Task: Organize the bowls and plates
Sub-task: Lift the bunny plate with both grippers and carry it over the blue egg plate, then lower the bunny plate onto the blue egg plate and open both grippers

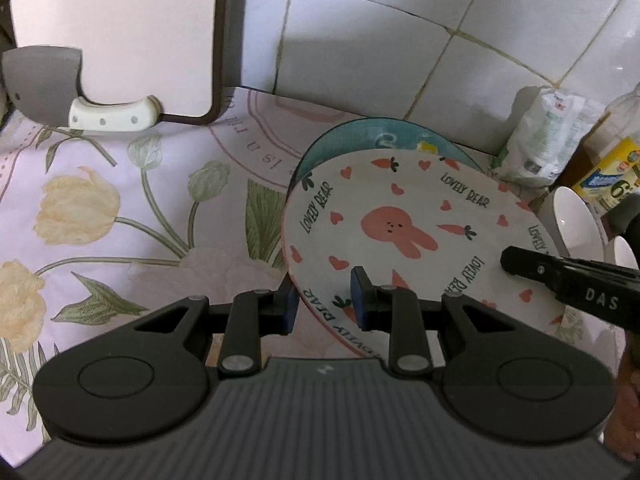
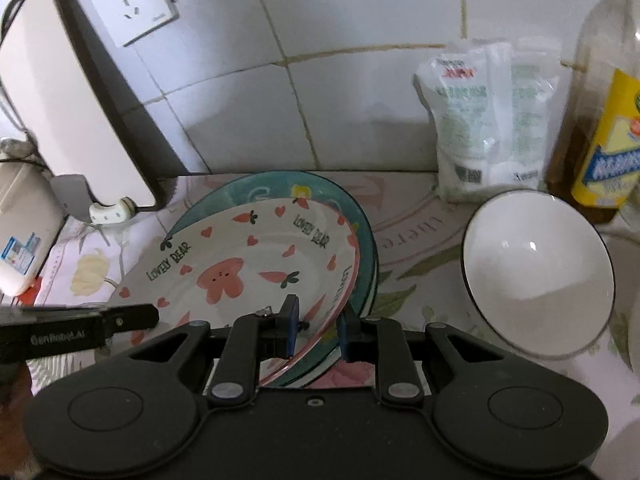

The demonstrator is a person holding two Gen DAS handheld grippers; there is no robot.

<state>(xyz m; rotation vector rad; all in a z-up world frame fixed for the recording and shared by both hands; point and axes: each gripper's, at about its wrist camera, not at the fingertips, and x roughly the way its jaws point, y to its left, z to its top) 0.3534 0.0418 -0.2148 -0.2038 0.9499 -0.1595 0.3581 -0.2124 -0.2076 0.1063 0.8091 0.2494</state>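
A white plate with a pink bunny and "LOVELY BEAR" lettering [image 1: 404,216] lies tilted on top of a teal plate [image 1: 360,140]. My left gripper [image 1: 326,304] has its blue pads on either side of the white plate's near rim. In the right wrist view my right gripper [image 2: 318,330] straddles the right rims of the white plate [image 2: 240,268] and the teal plate [image 2: 360,216], fingers close on them. A white bowl with a dark rim [image 2: 538,272] stands to the right, also visible in the left wrist view [image 1: 576,216].
A white cutting board [image 1: 120,32] leans on the tiled wall with a cleaver [image 1: 48,88] in front. A white plastic bag [image 2: 488,120] and an oil bottle [image 2: 608,132] stand at the back right. A floral cloth [image 1: 120,220] covers the counter.
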